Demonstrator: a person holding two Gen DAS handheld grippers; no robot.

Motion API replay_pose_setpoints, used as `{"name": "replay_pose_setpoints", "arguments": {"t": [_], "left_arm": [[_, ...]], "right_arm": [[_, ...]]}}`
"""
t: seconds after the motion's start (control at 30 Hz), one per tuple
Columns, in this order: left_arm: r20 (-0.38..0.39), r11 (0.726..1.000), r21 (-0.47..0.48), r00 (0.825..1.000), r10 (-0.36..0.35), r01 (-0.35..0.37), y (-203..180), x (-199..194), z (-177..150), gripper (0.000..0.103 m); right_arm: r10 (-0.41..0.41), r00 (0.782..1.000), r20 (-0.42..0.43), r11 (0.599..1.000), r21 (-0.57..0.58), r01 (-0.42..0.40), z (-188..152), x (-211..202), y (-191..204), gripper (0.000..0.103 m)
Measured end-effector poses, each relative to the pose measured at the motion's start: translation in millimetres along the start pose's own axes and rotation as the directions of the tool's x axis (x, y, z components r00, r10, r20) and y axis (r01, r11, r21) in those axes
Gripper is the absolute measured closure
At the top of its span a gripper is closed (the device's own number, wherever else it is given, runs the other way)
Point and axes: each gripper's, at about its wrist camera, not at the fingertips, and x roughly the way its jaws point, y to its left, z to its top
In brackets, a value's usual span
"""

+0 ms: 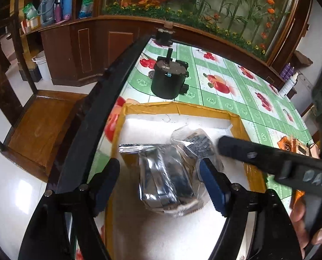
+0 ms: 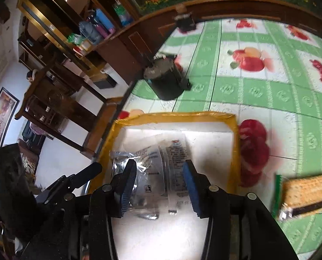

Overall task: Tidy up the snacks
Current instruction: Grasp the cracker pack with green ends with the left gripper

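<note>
Behind the table stands dark wooden furniture with a flower picture, and the table (image 1: 236, 99) itself has a green and white cloth with printed red fruit. On this cloth lies a shallow white box (image 1: 182, 110) with yellow tape along its rim, close to the table's edge. Two snack packets in clear wrapping lie inside the box, touching each other: a silver one (image 1: 158, 171) and a clear one with dark print (image 1: 195, 143).

The left gripper (image 1: 161, 173) hangs above the silver packet. Its jaws are spread apart, one on each side of the packet, and the blue pads (image 1: 212, 184) do not press on it. The right gripper (image 2: 158, 184) is over the clear packet (image 2: 169, 162); its jaws also stand apart, and the wrapper shows between them, but whether the pads touch it is not clear. In the left view, a hand (image 1: 308, 223) holds the right gripper's handle.

Outside the box, on the cloth to the right, lies a cracker packet (image 2: 306, 192) with green edges. Farther back a black round device (image 1: 169, 78) stands on the table, well apart from the box.
</note>
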Motion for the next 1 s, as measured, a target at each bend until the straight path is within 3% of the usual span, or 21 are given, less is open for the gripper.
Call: {"name": "replay_pose_setpoints", "arguments": {"t": [0.13, 0.37, 0.47, 0.6, 0.67, 0.8, 0.9, 1.0], "left_arm": [[0.068, 0.998, -0.003, 0.996, -0.06, 0.06, -7.8, -32.8, -13.0, 0.027], [0.137, 0.978, 0.096, 0.971, -0.197, 0.185, -72.5, -79.1, -46.5, 0.026], [0.122, 0.958, 0.142, 0.956, -0.266, 0.248, -111.0, -83.1, -65.5, 0.02], [0.02, 0.925, 0.212, 0.945, -0.325, 0.314, -167.0, -61.4, -92.8, 0.02], [-0.033, 0.917, 0.263, 0.953, -0.302, 0.3, -192.9, -46.3, -97.1, 0.02], [-0.054, 0.921, 0.305, 0.97, -0.238, 0.243, -219.5, -31.6, -76.0, 0.02], [-0.024, 0.94, 0.294, 0.984, -0.176, 0.175, -227.6, -15.2, -39.2, 0.019], [-0.061, 0.959, 0.258, 0.992, -0.107, 0.12, -235.3, 27.4, -3.4, 0.019]], "right_arm": [[0.052, 0.996, 0.07, 0.999, 0.0, -0.052, -22.9, -43.7, -11.7, 0.048], [0.108, 0.971, 0.215, 0.98, 0.14, -0.141, -81.0, -131.5, -95.3, 0.046], [0.071, 0.952, 0.299, 0.97, 0.202, -0.136, -105.7, -174.9, -138.6, 0.046], [-0.046, 0.92, 0.39, 0.951, 0.299, -0.079, -123.9, -219.0, -196.3, 0.046], [-0.112, 0.907, 0.407, 0.931, 0.361, -0.047, -128.9, -231.6, -224.9, 0.046], [-0.141, 0.89, 0.434, 0.916, 0.398, -0.049, -132.6, -236.6, -259.4, 0.046], [-0.088, 0.895, 0.437, 0.907, 0.408, -0.11, -131.9, -234.0, -276.6, 0.046], [-0.041, 0.883, 0.467, 0.905, 0.391, -0.165, -131.9, -239.7, -283.6, 0.046]]}}
